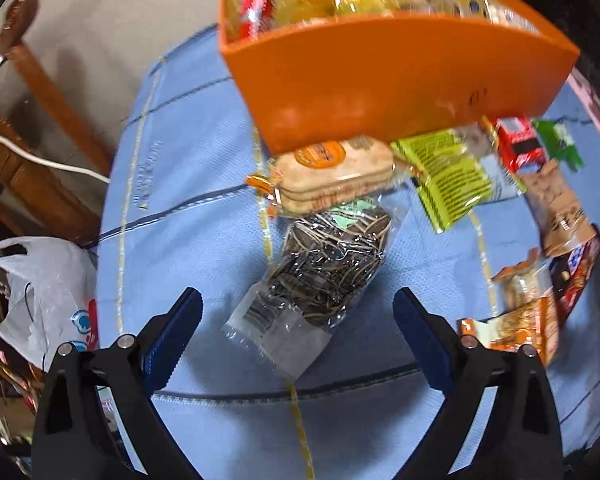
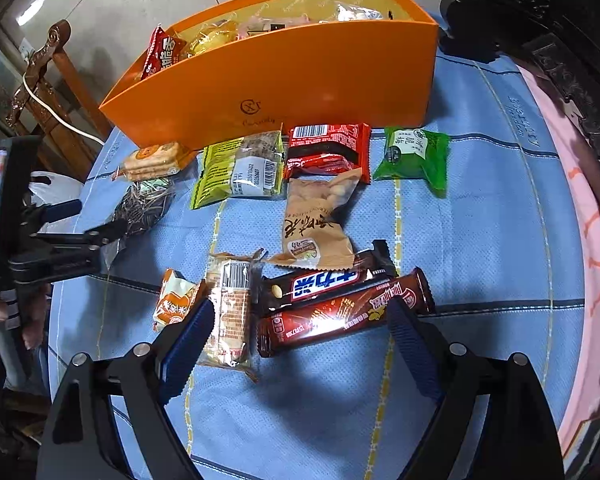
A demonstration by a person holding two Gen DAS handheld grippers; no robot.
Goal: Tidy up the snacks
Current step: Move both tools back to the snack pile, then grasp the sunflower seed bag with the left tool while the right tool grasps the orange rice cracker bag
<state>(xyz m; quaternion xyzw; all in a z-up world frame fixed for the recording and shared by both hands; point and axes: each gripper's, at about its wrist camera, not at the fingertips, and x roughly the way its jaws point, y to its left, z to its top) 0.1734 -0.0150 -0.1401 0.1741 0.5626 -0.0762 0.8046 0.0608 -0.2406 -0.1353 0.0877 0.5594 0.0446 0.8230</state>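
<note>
Both wide-open, empty jaws hover: left gripper [image 1: 296, 320] over crinkly, light seed bag [image 1: 320, 272]; pinch its middle.

Matt orange card box [image 2: 284, 80]; glossy plastic wrappers [image 2: 340, 316]; woven blue cloth [image 2: 480, 240]

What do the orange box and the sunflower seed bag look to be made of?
Orange box: apparently stiff matte cardboard, with thin flat walls, a printed logo and no gloss. Sunflower seed bag: thin clear glossy plastic film; the seeds show through, and it is crinkled with bright glints.
</note>
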